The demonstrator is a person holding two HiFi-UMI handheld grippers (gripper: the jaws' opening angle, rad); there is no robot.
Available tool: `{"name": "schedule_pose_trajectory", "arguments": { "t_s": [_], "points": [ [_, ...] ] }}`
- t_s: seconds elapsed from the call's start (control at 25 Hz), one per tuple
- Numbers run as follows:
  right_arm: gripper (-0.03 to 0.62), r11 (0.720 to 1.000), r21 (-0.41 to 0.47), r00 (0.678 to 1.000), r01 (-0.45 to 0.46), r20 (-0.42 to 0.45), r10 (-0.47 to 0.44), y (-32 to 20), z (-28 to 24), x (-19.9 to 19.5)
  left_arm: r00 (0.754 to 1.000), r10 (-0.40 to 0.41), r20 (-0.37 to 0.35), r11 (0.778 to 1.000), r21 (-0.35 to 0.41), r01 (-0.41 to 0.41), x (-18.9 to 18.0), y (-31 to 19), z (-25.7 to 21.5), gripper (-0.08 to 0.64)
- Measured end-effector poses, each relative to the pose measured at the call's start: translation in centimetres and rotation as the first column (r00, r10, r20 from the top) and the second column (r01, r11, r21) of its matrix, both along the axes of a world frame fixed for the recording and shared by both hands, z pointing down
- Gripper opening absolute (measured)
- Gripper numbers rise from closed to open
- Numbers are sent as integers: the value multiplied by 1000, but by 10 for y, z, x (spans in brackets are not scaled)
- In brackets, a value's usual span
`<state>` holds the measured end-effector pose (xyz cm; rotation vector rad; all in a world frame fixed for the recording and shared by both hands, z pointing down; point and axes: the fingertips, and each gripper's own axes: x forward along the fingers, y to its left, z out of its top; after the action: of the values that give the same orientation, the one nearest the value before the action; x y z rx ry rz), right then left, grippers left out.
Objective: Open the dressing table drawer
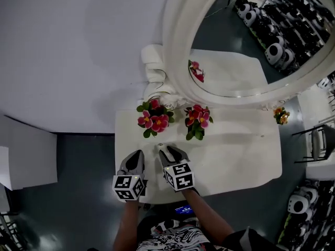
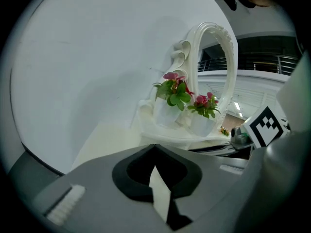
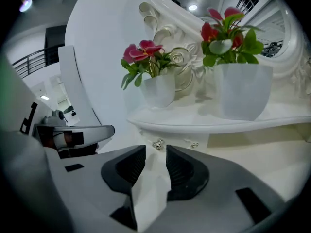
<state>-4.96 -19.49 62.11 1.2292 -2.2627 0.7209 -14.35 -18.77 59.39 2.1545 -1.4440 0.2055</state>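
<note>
Drawer (image 3: 176, 141) sits under the low shelf (image 3: 209, 126) along the tabletop's (image 1: 235, 156) back edge, toward its left corner, below two flower pots (image 3: 158, 90). Its left knob (image 3: 158, 143) lies just ahead of the right gripper (image 3: 155, 152), in line with the gap between the jaws but not touching them. Those jaws stand spread with nothing between them. The left gripper (image 2: 155, 147) hovers beside it over the front left of the tabletop, jaw tips pressed together, empty.
</note>
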Motion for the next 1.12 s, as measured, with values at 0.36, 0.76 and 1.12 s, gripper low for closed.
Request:
{"name": "schedule_pose_trajectory", "arguments": {
  "t_s": [0.36, 0.76, 1.12],
  "points": [
    [126, 999, 3, 998, 48, -31, -48, -20, 20, -14, 1000, -24, -8, 998, -54, 23, 0, 5, 24, 2],
    [91, 996, 2, 995, 92, -50, -92, -11, 20, -17, 999, -52, -7, 998, -45, 52, -7, 0, 19, 2],
    [91, 994, -13, 992, 106, -62, -106, 17, 22, -16, 997, -82, -10, 996, -43, 82, -16, 10, 19, 2]
  ]
}}
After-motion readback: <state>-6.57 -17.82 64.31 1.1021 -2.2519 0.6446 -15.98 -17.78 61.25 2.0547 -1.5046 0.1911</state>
